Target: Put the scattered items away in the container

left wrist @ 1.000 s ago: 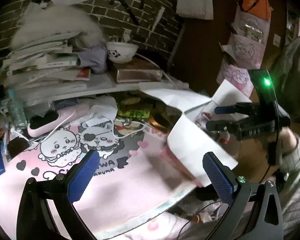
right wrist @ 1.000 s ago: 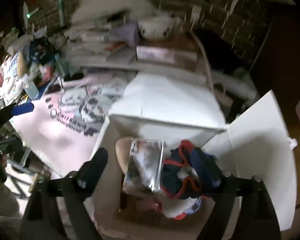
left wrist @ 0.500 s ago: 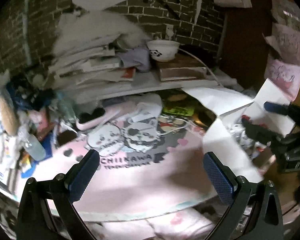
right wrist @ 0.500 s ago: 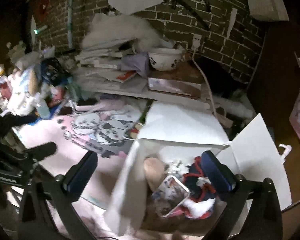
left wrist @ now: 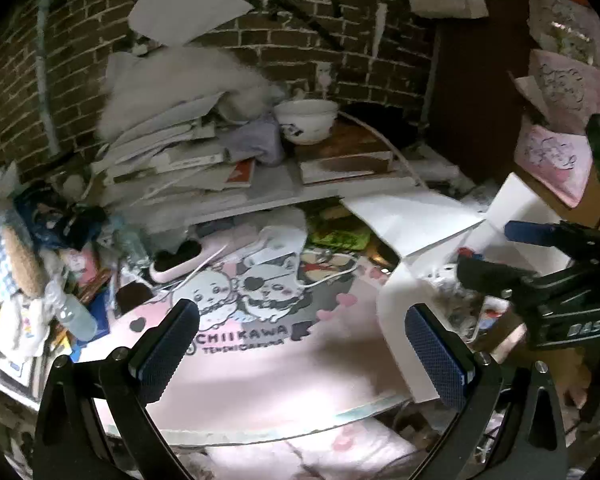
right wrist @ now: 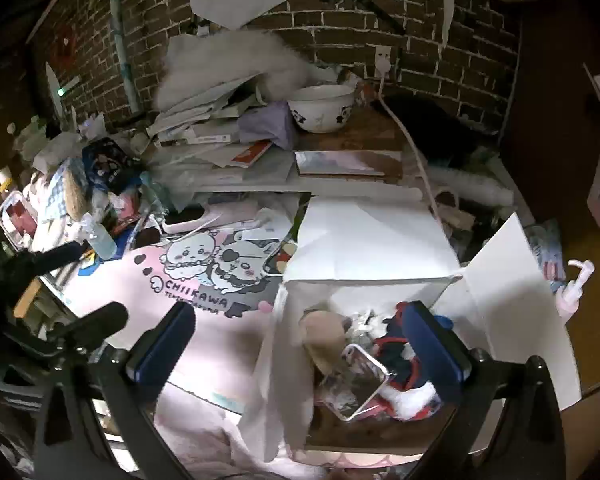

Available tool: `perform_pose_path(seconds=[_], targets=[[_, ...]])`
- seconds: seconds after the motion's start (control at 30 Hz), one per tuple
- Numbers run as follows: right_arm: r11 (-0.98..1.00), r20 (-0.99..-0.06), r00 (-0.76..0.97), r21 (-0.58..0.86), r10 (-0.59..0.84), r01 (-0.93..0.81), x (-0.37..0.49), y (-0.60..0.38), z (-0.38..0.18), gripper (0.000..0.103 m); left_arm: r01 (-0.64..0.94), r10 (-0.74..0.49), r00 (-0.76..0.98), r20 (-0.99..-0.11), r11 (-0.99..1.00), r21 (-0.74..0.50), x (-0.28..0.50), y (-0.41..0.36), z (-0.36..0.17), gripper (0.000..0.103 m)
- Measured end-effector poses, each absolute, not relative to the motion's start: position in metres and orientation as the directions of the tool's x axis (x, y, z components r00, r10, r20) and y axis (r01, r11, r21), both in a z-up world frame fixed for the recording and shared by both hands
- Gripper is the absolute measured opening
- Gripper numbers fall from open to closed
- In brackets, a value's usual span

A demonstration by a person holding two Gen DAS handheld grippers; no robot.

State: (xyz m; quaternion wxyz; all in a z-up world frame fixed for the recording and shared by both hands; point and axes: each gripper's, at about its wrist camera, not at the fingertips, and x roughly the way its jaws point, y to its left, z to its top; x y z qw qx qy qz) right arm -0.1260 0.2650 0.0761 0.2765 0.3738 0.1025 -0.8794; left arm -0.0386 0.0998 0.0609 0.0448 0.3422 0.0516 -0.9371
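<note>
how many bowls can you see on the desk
1. A white bowl with panda faces sits on the brown board on the raised shelf by the brick wall, right of the paper pile. Clutter could hide others.

The box [right wrist: 364, 240] is white cardboard, standing open at the right end of the desk, its flaps splayed outward: one toward the wall, one to the right, one drooping at the near left. Inside lie a tan plush [right wrist: 324, 338], a clear packet [right wrist: 356, 384] with a white rim tilted against it, and a navy-and-red cloth [right wrist: 396, 356] (white fluff shows beneath it). From the left wrist view the box [left wrist: 412, 220] shows only flaps and a sliver of contents.
</note>
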Motion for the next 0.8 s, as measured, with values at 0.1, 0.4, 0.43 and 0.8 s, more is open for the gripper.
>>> perform_pose_path(seconds=[0.1, 0.4, 0.43, 0.8], targets=[[-0.826, -0.714, -0.573, 0.013, -0.402, 0.564, -0.126, 0.267, 0.08, 0.103, 0.104, -0.033, -0.771, -0.636, -0.992, -0.074, -0.041, 0.1, 0.066, 0.103], [-0.837, -0.711, -0.593, -0.01, -0.378, 0.546, -0.13, 0.271, 0.085, 0.103, 0.078, -0.003, -0.777, -0.63, -0.993, -0.091, -0.048, 0.099, 0.072, 0.103], [-0.837, -0.711, -0.593, -0.011, -0.379, 0.547, -0.13, 0.271, 0.085, 0.103, 0.079, -0.006, -0.778, -0.629, -0.993, -0.088, -0.048, 0.099, 0.073, 0.103], [-0.826, -0.714, -0.586, -0.018, -0.385, 0.564, -0.132, 0.264, 0.085, 0.103, 0.096, -0.028, -0.784, -0.62, -0.992, -0.077, -0.049, 0.093, 0.075, 0.103]])
